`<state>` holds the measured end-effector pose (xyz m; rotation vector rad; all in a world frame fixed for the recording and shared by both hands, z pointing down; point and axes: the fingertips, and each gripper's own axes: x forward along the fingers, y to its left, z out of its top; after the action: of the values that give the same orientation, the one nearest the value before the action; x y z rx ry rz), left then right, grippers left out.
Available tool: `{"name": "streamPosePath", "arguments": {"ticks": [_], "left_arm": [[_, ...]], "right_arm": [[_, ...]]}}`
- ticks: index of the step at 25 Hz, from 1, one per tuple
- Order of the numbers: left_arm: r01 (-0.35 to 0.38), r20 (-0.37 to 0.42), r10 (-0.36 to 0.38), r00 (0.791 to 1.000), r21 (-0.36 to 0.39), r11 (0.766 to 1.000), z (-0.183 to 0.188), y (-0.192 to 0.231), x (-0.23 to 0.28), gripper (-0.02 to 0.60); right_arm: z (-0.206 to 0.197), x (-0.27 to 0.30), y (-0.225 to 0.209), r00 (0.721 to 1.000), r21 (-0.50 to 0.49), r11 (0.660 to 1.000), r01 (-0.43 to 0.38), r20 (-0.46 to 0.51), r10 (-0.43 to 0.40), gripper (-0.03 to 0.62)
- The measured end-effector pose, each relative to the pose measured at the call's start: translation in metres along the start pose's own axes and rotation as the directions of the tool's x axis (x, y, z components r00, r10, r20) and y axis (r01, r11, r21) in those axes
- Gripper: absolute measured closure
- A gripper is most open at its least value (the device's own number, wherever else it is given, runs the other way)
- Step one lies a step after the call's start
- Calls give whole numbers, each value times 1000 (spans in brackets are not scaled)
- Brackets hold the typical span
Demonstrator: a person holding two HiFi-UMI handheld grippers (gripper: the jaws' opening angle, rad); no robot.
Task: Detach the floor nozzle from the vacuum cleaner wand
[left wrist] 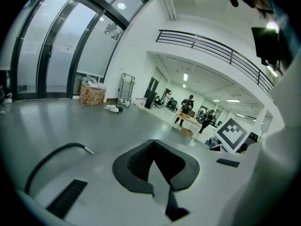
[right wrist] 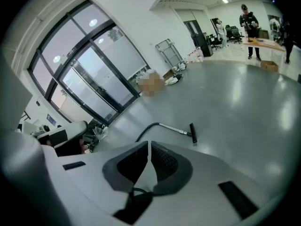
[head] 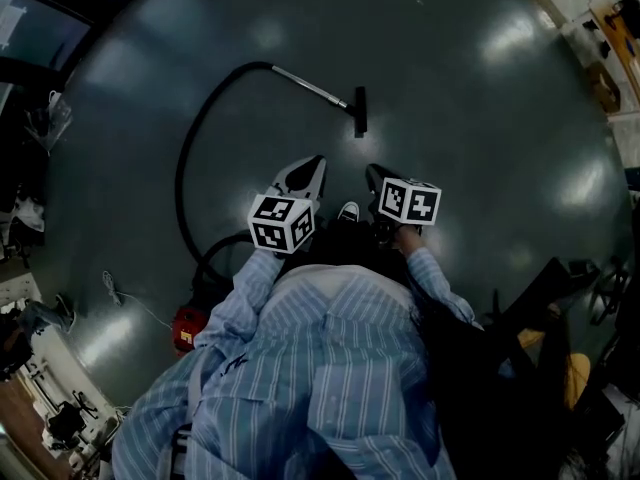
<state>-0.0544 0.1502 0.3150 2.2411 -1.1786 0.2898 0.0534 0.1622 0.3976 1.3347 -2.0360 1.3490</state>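
Presently both claws hang over the grey floor (head: 470,98) with nothing in them. The left gripper (head: 312,168) has its jaws pressed together, and in its own view the dark ribbed pads meet at the tip. The right gripper (head: 372,176) is likewise closed, its pads meeting along a thin seam with nothing between them. The two are side by side and near each other, each carried ahead of a blue striped sleeve (head: 250,278).

The floor nozzle (head: 360,111) lies on the floor ahead of both claws, well apart from either tip and closer to the right gripper's line than to the left's. In the right gripper view it sits just beyond the jaw tips and a little to their right. It is a narrow black bar, lying flat and set crosswise on the end of the wand (head: 312,87).

The wand is a slim silver tube running from the nozzle away to the left, ahead of the left gripper. A black hose (head: 197,138) continues from its far end, loops wide to the left of that claw and returns towards the red vacuum cleaner body (head: 187,328), behind and left of it.

The joint is too small to inspect closely; the nozzle appears seated on the wand.
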Motion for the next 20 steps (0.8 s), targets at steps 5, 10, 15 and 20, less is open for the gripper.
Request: {"name": "streamPosePath", "arguments": {"ticks": [5,10,15,20], "left_arm": [[-36,12,35,999,35,999,14,5,7,574],[-16,-9,16,1000,-10,1000,20,10,12,574],[1,-66,0,998,20,1000,22,14,32,574],[45,-108,-43,993,20,999,29,33,60,574]], "right_arm": [[17,3,-11,1000,20,1000,8,24,-8,568],[24,10,-6,999,28,1000,-4,33,4,568],[40,16,-9,999,33,999,1,37,-2,568],[57,33,-18,999,59,998,30,41,-32,568]]}}
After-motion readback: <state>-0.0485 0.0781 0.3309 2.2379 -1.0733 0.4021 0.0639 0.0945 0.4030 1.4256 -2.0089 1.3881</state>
